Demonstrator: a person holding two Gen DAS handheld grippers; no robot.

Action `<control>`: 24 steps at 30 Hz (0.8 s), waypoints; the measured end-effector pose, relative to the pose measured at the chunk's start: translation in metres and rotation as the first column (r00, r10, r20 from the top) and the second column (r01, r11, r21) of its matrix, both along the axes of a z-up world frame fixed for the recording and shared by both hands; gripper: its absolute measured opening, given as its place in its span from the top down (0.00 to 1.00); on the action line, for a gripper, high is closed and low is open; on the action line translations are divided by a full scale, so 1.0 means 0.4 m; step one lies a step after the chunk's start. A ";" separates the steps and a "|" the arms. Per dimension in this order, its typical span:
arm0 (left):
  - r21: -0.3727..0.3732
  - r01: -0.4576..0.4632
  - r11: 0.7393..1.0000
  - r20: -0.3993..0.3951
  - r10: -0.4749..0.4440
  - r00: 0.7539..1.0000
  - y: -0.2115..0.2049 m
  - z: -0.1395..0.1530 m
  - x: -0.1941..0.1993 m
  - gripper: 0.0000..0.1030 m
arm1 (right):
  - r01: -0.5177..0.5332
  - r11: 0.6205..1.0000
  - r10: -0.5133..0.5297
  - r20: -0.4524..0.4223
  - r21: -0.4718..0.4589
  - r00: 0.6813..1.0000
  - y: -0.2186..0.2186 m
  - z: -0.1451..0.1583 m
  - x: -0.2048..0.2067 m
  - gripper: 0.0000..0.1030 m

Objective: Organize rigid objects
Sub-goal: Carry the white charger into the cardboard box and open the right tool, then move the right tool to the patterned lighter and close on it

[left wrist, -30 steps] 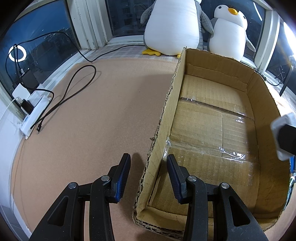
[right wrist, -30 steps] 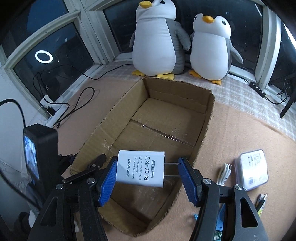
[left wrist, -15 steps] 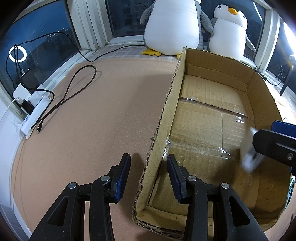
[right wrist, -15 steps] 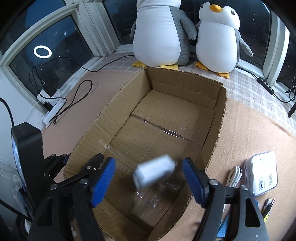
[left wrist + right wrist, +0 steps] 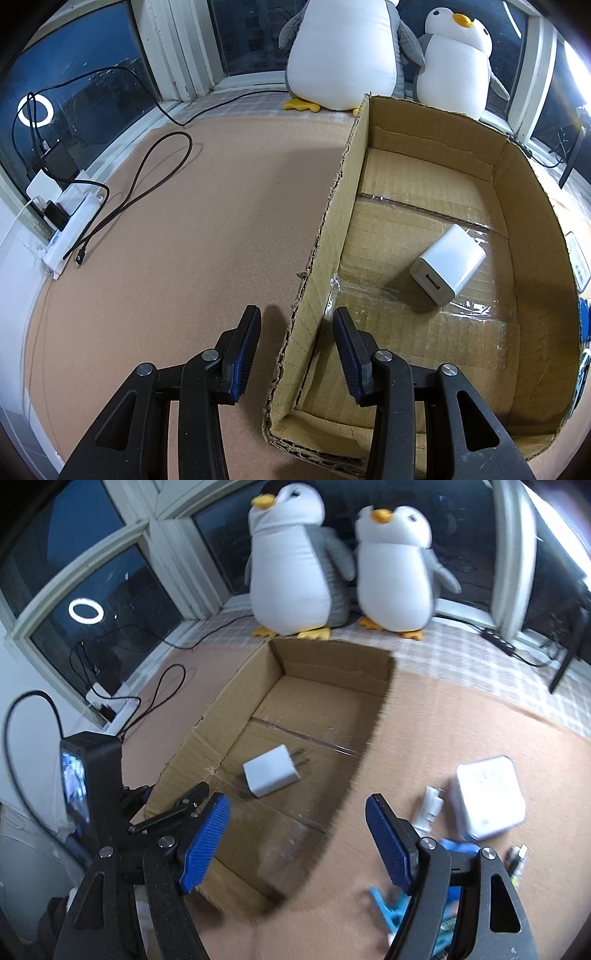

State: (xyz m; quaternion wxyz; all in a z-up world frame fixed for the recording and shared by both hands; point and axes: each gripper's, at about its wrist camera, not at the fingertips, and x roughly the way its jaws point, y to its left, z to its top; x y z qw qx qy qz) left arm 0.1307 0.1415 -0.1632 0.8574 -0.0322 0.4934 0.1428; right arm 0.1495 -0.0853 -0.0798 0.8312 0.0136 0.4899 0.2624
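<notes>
A white power adapter lies on the floor of the open cardboard box; it also shows in the right wrist view inside the box. My left gripper is open and straddles the box's left wall near the front corner. My right gripper is open wide and empty, raised above the box's near right side. A white case, a white cable plug, a blue clip and a small metal item lie on the mat right of the box.
Two plush penguins stand behind the box by the window. A power strip with black cables lies at the left edge. A black power strip lies at the back right.
My right gripper opened and let go of the adapter, which fell into the box and now rests on its floor. The right gripper then rose and drew back. The left gripper has not moved.
</notes>
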 end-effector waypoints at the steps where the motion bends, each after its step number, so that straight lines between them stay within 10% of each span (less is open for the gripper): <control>1: 0.001 0.000 1.000 0.000 0.000 1.000 0.000 0.000 0.000 0.57 | 0.011 1.000 -0.011 0.002 0.004 1.000 -0.021 0.005 -0.005 0.30; 19: 0.005 0.001 1.000 -0.001 -0.001 1.000 0.000 0.002 -0.002 0.57 | 0.308 0.949 -0.313 -0.075 -0.074 0.947 -0.467 -0.077 -0.055 0.30; 24: 0.007 0.002 1.000 -0.002 -0.002 1.000 -0.001 0.003 -0.001 0.57 | 0.288 0.945 -0.305 -0.102 -0.151 0.947 -0.482 -0.139 -0.048 0.51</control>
